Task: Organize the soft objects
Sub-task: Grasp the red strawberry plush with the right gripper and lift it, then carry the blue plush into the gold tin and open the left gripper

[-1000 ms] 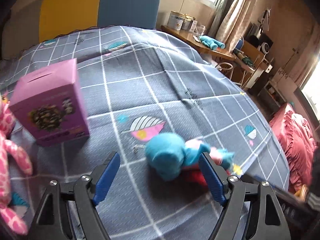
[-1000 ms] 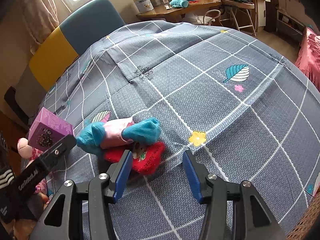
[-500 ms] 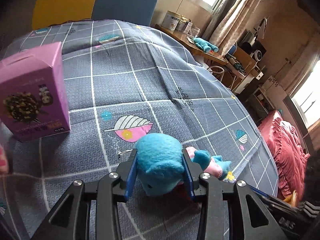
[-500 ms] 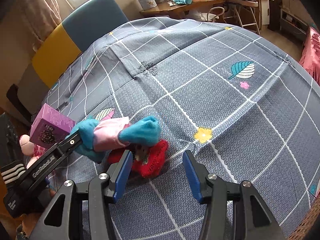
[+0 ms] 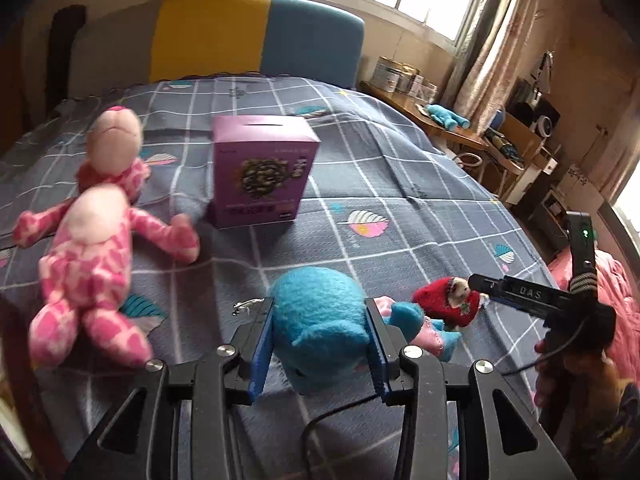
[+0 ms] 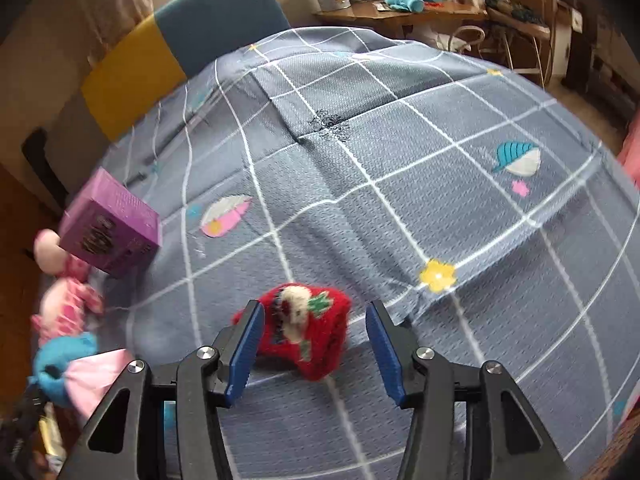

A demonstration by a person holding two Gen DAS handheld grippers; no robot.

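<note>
My left gripper (image 5: 320, 340) is shut on the head of a blue plush doll (image 5: 320, 312) in a pink dress and holds it above the bed; the doll also shows at the lower left of the right wrist view (image 6: 76, 368). A small red knitted toy (image 6: 308, 328) lies on the grey checked bedspread (image 6: 400, 168). My right gripper (image 6: 316, 352) is open, its blue pads on either side of the red toy, apart from it. The red toy also shows in the left wrist view (image 5: 452, 300), at the tip of the right gripper.
A pink spotted plush animal (image 5: 92, 248) lies at the left of the bed. A purple cardboard box (image 5: 260, 172) stands upright mid-bed. A yellow and blue headboard (image 5: 256, 36) is behind. A desk with tins (image 6: 400, 4) stands beyond the bed's far side.
My left gripper closed on the blue doll's head, lifted it off the red toy and swung left. My right gripper moved forward around the uncovered red toy.
</note>
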